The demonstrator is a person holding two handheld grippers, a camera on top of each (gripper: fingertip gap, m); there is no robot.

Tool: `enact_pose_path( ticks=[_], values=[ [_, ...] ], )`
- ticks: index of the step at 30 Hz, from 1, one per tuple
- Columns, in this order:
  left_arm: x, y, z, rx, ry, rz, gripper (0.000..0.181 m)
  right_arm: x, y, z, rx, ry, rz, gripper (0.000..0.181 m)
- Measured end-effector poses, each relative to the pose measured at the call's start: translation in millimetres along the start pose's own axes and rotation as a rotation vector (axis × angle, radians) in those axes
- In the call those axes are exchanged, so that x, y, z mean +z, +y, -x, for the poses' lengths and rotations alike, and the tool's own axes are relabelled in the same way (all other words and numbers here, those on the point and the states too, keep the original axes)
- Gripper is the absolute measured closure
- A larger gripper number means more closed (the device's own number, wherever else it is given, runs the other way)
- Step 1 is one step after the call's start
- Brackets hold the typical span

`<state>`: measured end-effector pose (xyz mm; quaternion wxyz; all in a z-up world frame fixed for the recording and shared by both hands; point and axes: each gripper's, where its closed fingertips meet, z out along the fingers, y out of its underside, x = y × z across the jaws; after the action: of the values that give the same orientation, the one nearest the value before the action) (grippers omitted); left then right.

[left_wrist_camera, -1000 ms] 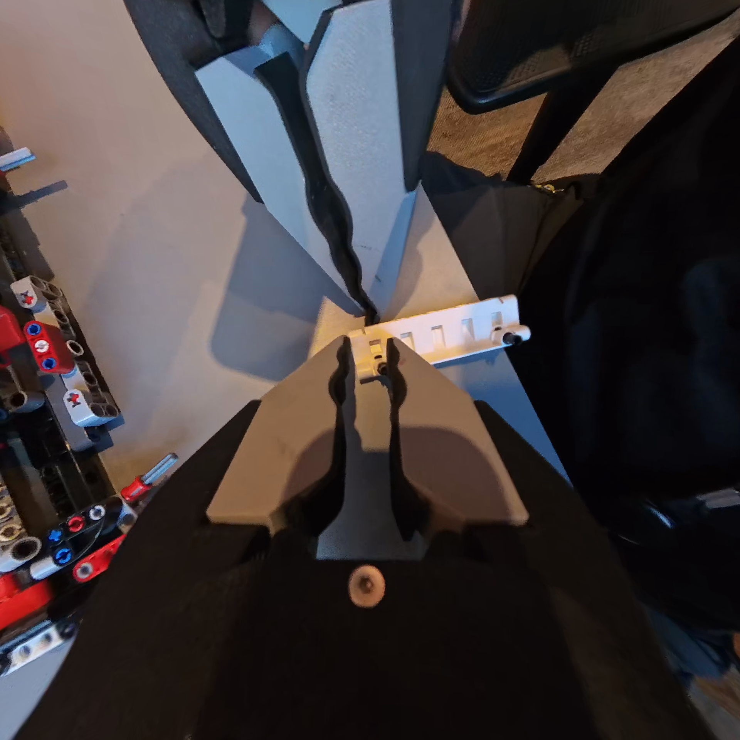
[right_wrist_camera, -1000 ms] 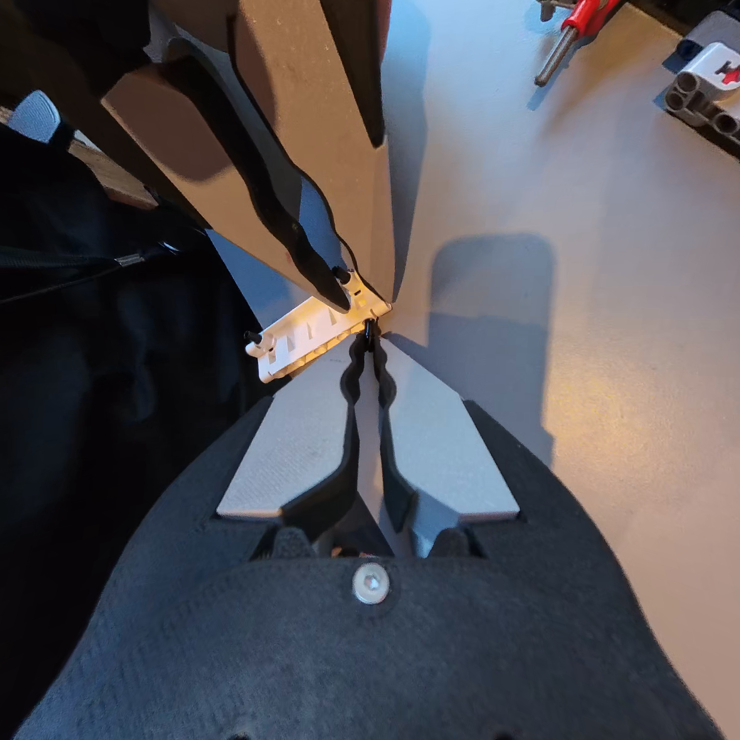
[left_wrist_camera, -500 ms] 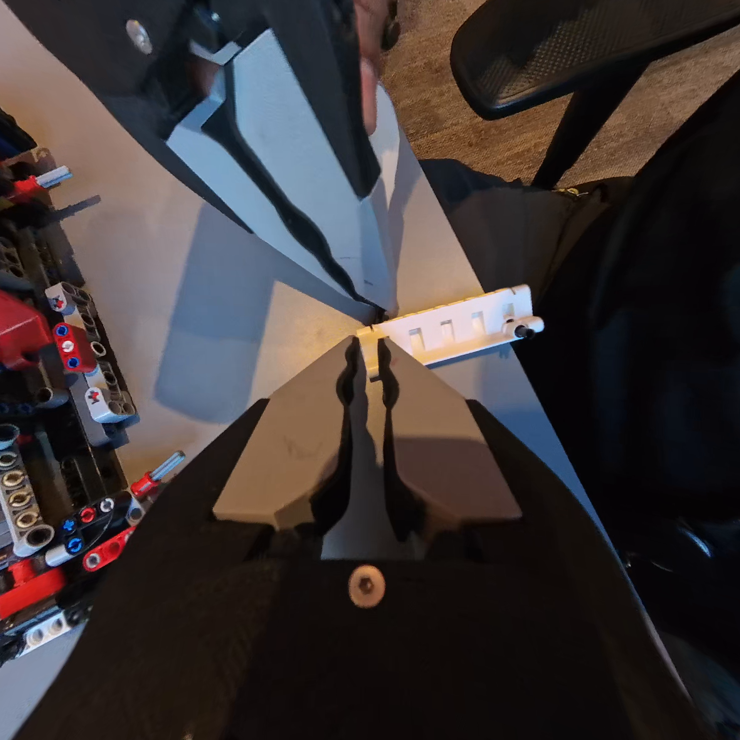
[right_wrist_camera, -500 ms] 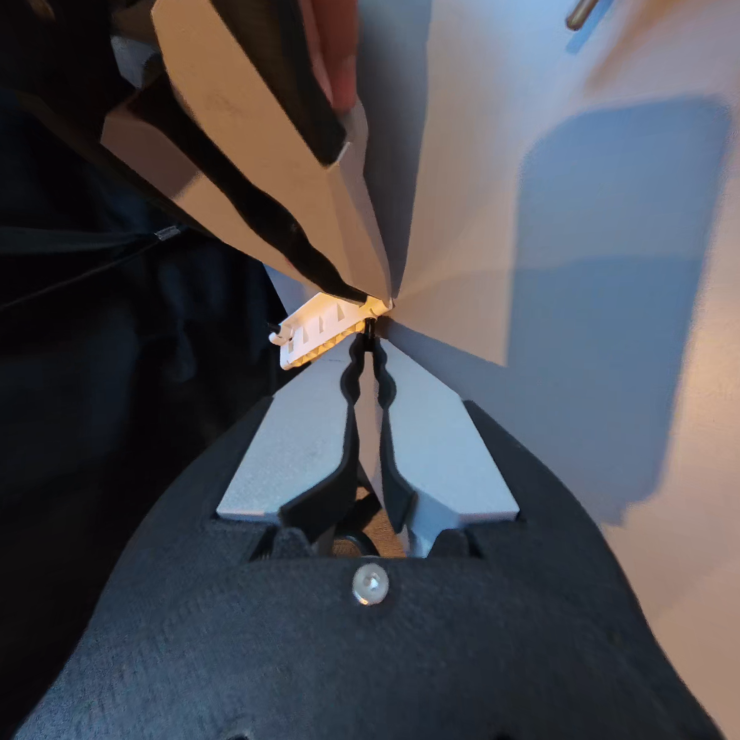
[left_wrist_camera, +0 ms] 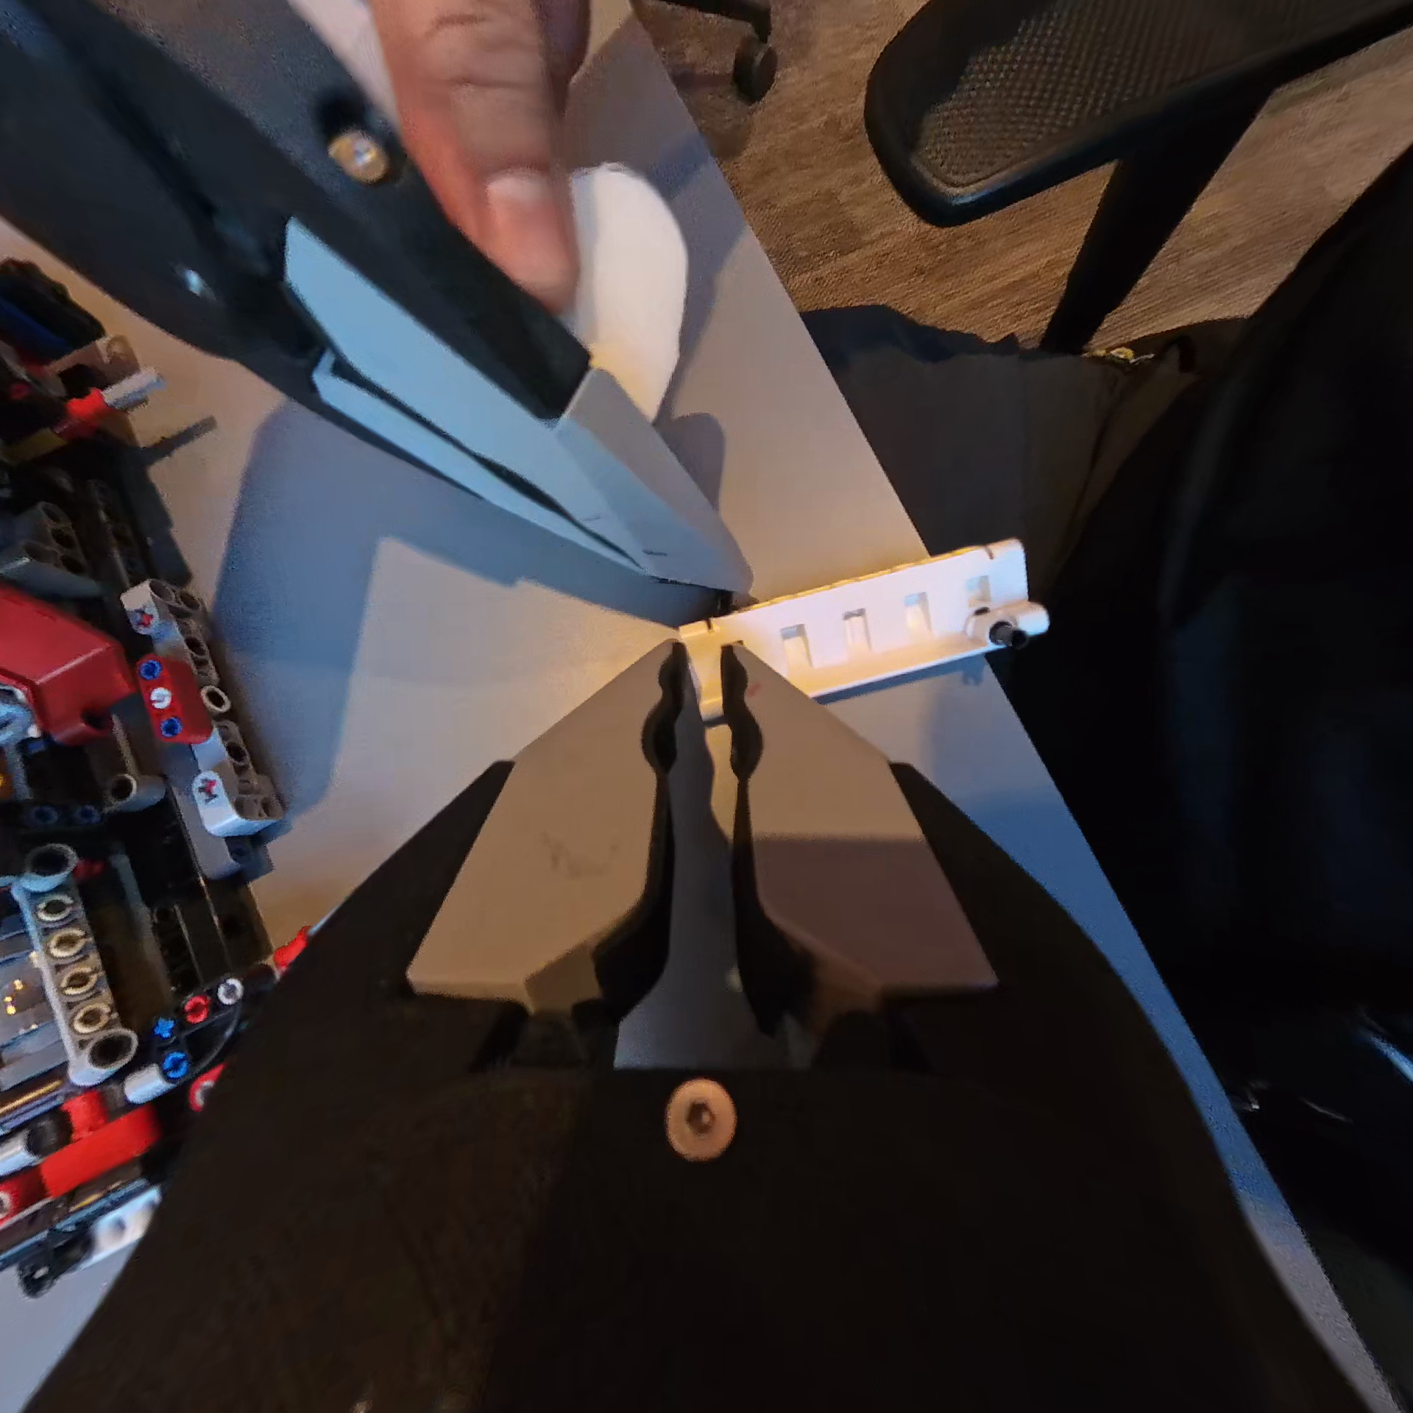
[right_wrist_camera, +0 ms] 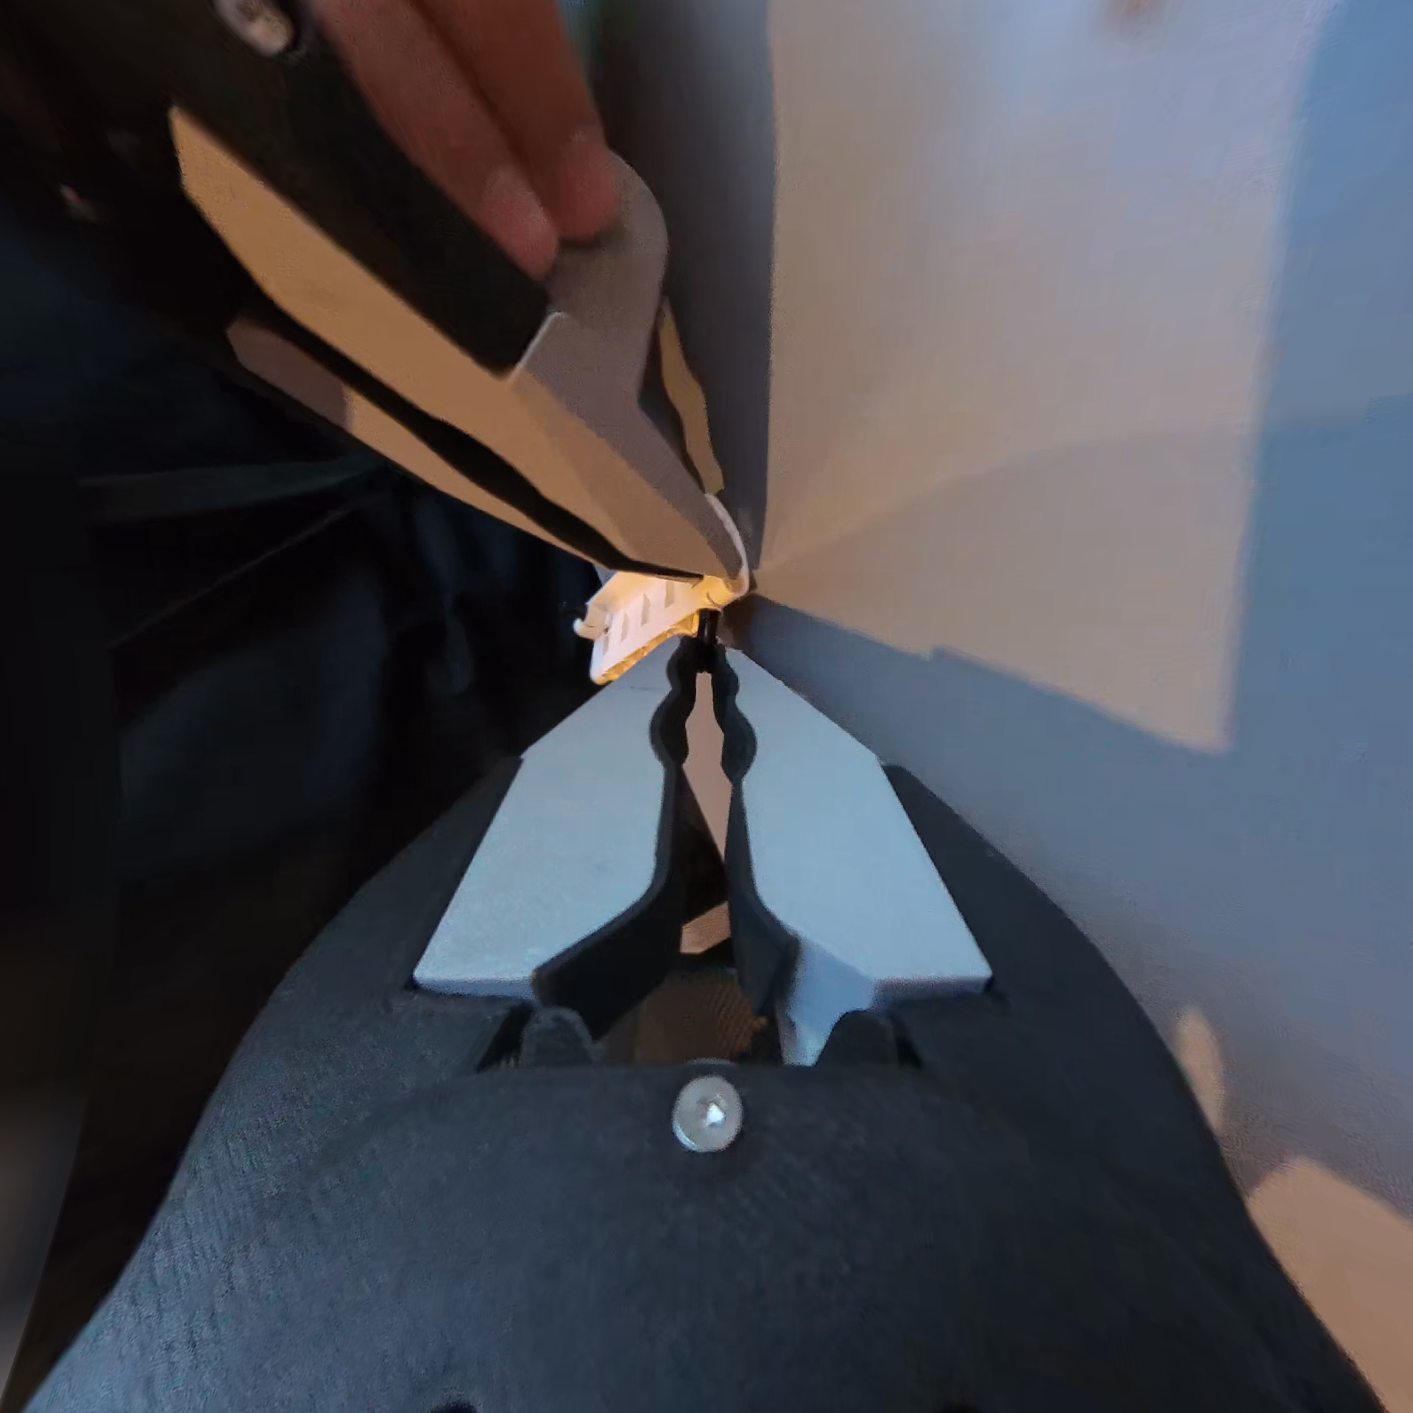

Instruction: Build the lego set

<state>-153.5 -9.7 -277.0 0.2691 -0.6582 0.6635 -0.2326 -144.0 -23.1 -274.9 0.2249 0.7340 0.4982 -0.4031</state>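
My left gripper (left_wrist_camera: 700,657) is shut on the near end of a white slotted lego panel (left_wrist_camera: 879,635), which sticks out to the right over the table edge. A black pin (left_wrist_camera: 1002,635) sits in its far end. My right gripper (left_wrist_camera: 730,592) comes in from the upper left, and its tips meet the panel's gripped end. In the right wrist view my right gripper (right_wrist_camera: 705,657) is shut on a small black pin (right_wrist_camera: 707,628) pressed against the panel (right_wrist_camera: 635,619). The left gripper (right_wrist_camera: 719,573) holds the panel from above there.
A partly built red, black and grey lego model (left_wrist_camera: 84,764) lies along the left of the pale table (left_wrist_camera: 459,688). The table edge runs diagonally on the right, with dark clothing (left_wrist_camera: 1223,764) beyond it. A black office chair (left_wrist_camera: 1147,115) stands on the carpet. A hand (left_wrist_camera: 489,153) holds the right gripper. Both grippers' tips are close together, under 4 cm apart.
The right gripper has swung to a flatter angle against the panel's end, still shut on the pin. The left gripper has kept hold of the panel, which has barely shifted.
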Motion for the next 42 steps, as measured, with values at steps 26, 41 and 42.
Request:
enact_pose_path(
  ticks=[26, 41, 42],
  values=[
    [-12.9, -5.6, 6.2, 0.112, -0.164, -0.053, 0.169, -10.9, -7.8, 8.6, -0.149, 0.259, -0.329, 0.179],
    [-3.2, -13.1, -2.0, 0.322, -0.23, 0.012, 0.18, -5.6, -5.7, 5.7, -0.169, 0.237, -0.379, 0.18],
    [-2.8, -12.9, -2.5, 0.324, -0.229, 0.014, 0.18, -5.3, -5.5, 5.6, -0.169, 0.23, -0.383, 0.18]
  ],
)
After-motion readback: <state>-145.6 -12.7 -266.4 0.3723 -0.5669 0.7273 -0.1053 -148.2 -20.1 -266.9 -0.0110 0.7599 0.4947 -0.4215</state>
